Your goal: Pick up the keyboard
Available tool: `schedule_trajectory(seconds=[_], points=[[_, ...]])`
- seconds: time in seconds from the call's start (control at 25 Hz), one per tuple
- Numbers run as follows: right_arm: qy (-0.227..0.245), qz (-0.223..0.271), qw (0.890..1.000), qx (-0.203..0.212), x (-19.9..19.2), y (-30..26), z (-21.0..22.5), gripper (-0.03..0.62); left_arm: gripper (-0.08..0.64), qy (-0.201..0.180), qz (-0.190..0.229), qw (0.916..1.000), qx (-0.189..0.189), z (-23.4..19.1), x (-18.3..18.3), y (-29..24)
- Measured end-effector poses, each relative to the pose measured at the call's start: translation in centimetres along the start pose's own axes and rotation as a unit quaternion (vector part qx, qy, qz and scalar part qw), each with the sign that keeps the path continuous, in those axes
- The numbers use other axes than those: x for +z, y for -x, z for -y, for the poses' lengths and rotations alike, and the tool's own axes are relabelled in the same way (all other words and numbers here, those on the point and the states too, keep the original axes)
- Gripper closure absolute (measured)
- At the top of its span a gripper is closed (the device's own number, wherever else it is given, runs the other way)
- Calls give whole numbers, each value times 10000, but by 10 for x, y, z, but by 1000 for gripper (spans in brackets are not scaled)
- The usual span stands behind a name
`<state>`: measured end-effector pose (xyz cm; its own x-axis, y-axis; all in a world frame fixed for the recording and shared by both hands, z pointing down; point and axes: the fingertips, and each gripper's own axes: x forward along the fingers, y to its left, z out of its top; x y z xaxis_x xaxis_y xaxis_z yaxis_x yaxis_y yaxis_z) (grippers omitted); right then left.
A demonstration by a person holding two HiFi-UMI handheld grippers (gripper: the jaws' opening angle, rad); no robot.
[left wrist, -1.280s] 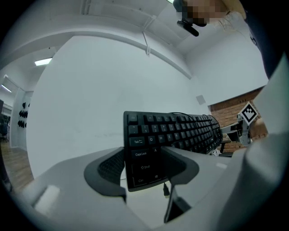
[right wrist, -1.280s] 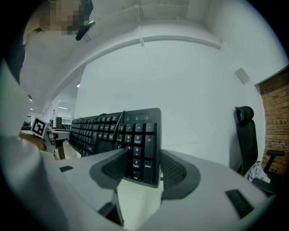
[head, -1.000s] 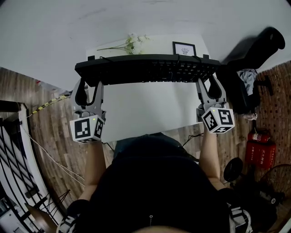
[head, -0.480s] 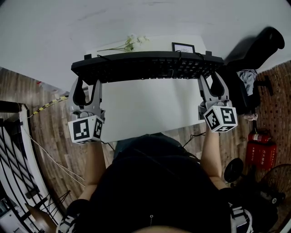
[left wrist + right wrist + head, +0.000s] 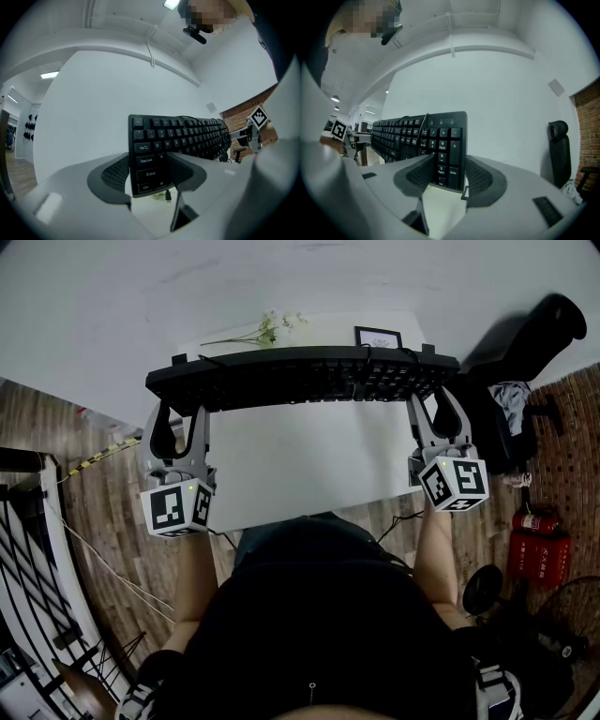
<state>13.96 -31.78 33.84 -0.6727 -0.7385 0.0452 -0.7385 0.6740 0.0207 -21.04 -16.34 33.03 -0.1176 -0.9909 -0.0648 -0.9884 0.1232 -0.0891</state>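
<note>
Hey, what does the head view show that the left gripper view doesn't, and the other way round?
Head view only: the whole keyboard end to end, the right gripper clamped on its right end, a framed picture and a red fire extinguisher. Left gripper view only: the Tab, Caps Lock and Shift legends on the keys, and a ceiling light. Both: the left gripper shut on the keyboard's left end.

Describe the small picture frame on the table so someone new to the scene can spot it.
Find the white table at the head view's centre. At its far edge, beyond the black keyboard, lie white flowers and, right of them, the frame: the only dark-bordered square there.
</note>
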Motion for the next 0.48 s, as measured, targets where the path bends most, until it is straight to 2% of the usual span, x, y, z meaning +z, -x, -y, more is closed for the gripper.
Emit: schedule_trajectory(seconds=[0.48], points=[[32, -63, 10000, 3, -4, 3, 1, 375, 304, 31, -24, 10000, 8, 4, -5, 5]])
